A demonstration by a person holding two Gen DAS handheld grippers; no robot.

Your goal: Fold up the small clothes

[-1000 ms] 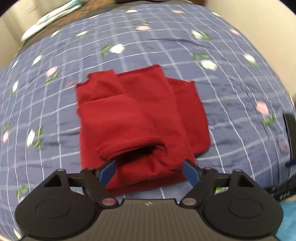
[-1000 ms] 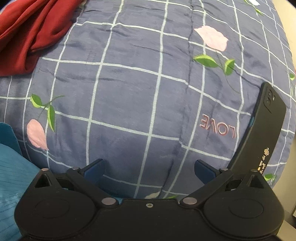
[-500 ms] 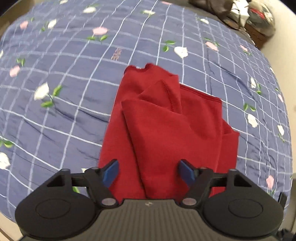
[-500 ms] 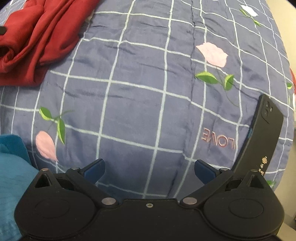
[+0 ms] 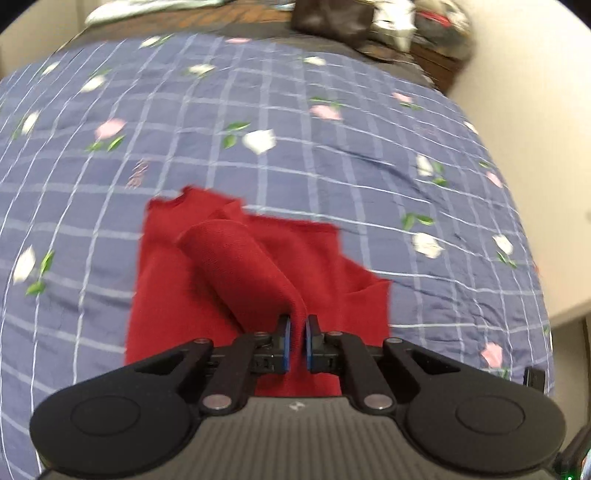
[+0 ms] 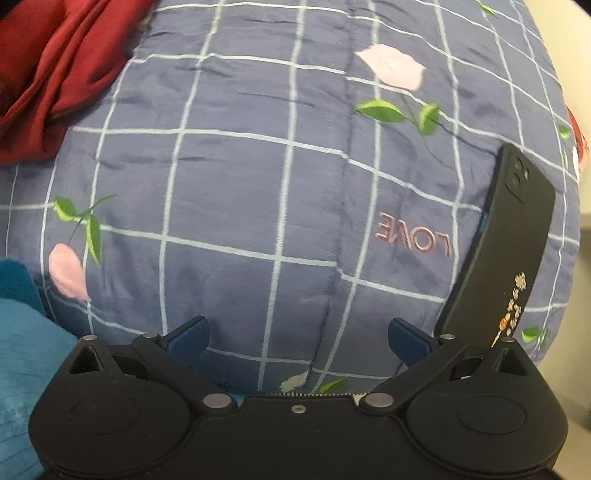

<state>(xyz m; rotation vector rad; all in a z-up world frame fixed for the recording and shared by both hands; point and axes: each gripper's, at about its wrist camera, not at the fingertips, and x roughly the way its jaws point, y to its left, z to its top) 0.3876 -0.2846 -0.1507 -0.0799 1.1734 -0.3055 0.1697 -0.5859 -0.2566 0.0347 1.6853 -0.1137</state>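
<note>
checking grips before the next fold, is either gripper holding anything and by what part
The left gripper is shut on the red garment, pinching a raised fold at its near edge. The right gripper is open and holds nothing.

A bed point(image 5: 332, 155) under a blue checked floral quilt point(image 6: 258, 166) meets a cream wall point(image 5: 535, 92); dark wooden furniture point(image 5: 432, 62) stands behind.

Motion blur softens the quilt point(image 5: 332, 177) and its flowers around the red garment point(image 5: 236, 273). Beyond the quilt's far edge, dark bundles point(image 5: 369, 26) are too smeared to identify. The left gripper point(image 5: 297, 334) hides the garment's near hem. In the right wrist view, the garment point(image 6: 55, 74) is cut off at the top left corner; teal cloth point(image 6: 26, 350) runs off the left edge.
</note>
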